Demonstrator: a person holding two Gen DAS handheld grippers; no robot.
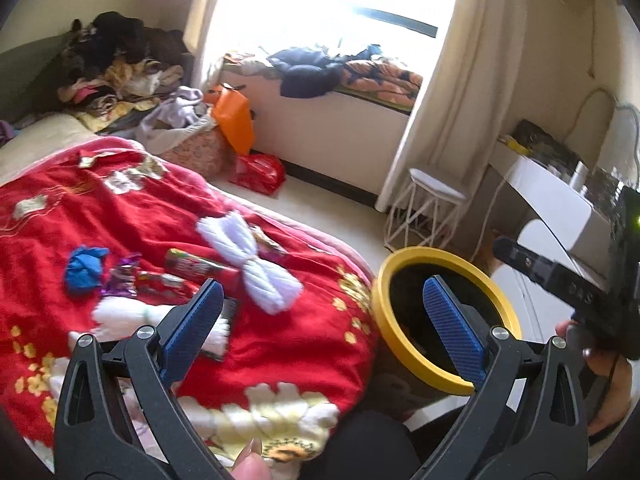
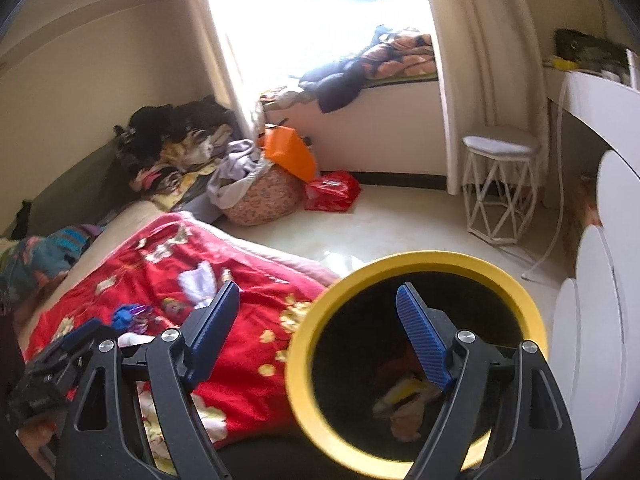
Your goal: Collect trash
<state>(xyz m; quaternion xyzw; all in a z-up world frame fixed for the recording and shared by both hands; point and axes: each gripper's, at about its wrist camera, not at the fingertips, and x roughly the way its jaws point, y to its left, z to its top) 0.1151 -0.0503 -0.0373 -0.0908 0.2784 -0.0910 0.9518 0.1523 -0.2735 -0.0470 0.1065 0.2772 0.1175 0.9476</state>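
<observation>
— Looked like a lived-in bedroom at home?
— Yes: red flowered blanket (image 1: pixel 140 216) spread over a bed, clothes heaped (image 1: pixel 108 60) against the wall, curtained (image 1: pixel 452 80) bright window with bedding on its seat (image 1: pixel 380 76).
— Anything else?
— White stool (image 2: pixel 500 184), white desk (image 1: pixel 556 196), laundry basket (image 2: pixel 260 200) on the floor.

The left claw (image 1: pixel 324 312) stands wide open with nothing between its blue pads. Behind its left finger lies a red blanket (image 1: pixel 132 216) on the bed. On this blanket, just beyond the left fingertip, are two white tissue bundles (image 1: pixel 250 256), a blue crumpled scrap (image 1: pixel 82 272) and some shiny wrappers (image 1: pixel 176 272). Behind the right finger stands a bin with a yellow rim (image 1: pixel 384 320), beside the bed. Farther to the right the other claw (image 1: pixel 560 276) is partly in view.
</observation>
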